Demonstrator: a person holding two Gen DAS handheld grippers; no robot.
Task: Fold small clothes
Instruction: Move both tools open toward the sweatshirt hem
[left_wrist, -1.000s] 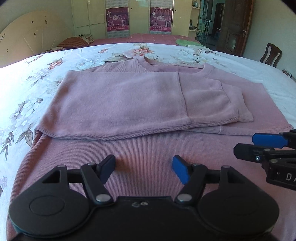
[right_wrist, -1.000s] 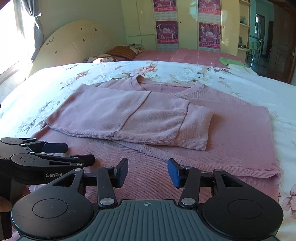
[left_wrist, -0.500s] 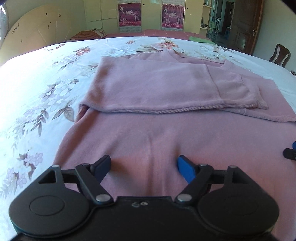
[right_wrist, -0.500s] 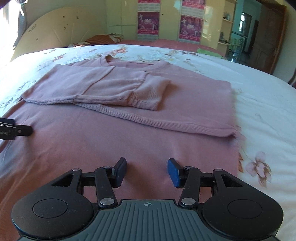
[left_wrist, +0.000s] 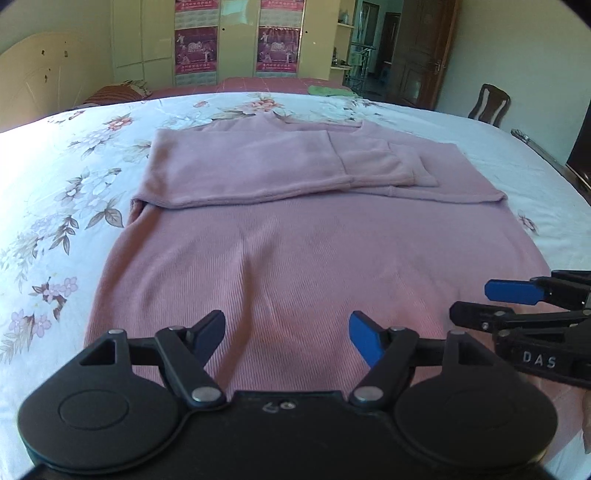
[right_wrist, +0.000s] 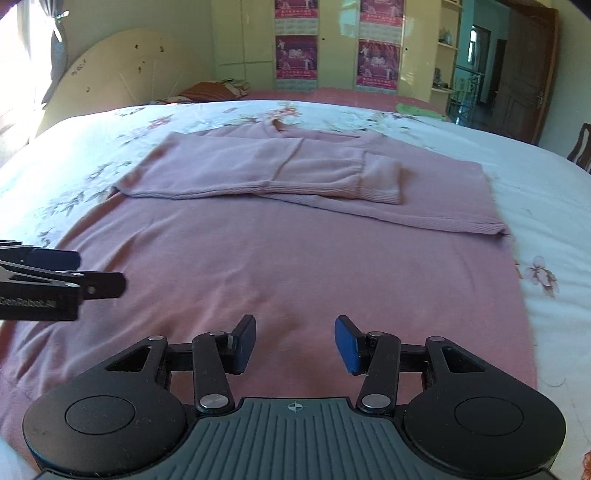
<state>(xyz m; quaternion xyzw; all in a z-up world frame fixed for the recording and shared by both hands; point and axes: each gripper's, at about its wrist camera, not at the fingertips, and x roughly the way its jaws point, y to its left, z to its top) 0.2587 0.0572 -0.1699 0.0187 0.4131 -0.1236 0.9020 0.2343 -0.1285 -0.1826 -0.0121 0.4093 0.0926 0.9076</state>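
A pink knit sweater (left_wrist: 295, 258) lies flat on the bed, with both sleeves (left_wrist: 277, 170) folded across its chest; it also shows in the right wrist view (right_wrist: 295, 251). My left gripper (left_wrist: 287, 334) is open and empty, hovering over the sweater's lower body near the hem. My right gripper (right_wrist: 294, 341) is open and empty over the hem further right. The right gripper shows at the right edge of the left wrist view (left_wrist: 480, 304). The left gripper shows at the left edge of the right wrist view (right_wrist: 99, 269).
The floral white bedsheet (left_wrist: 55, 206) surrounds the sweater. A headboard (right_wrist: 110, 81) and pillow (right_wrist: 210, 90) are at the far left, a green cloth (right_wrist: 417, 110) at the far edge. A wooden chair (left_wrist: 489, 105) and door (left_wrist: 417, 59) stand at the right.
Both grippers have pulled back towards the sweater's hem and come closer together. More of the lower sweater body now lies in front of them. Both stay open and empty.
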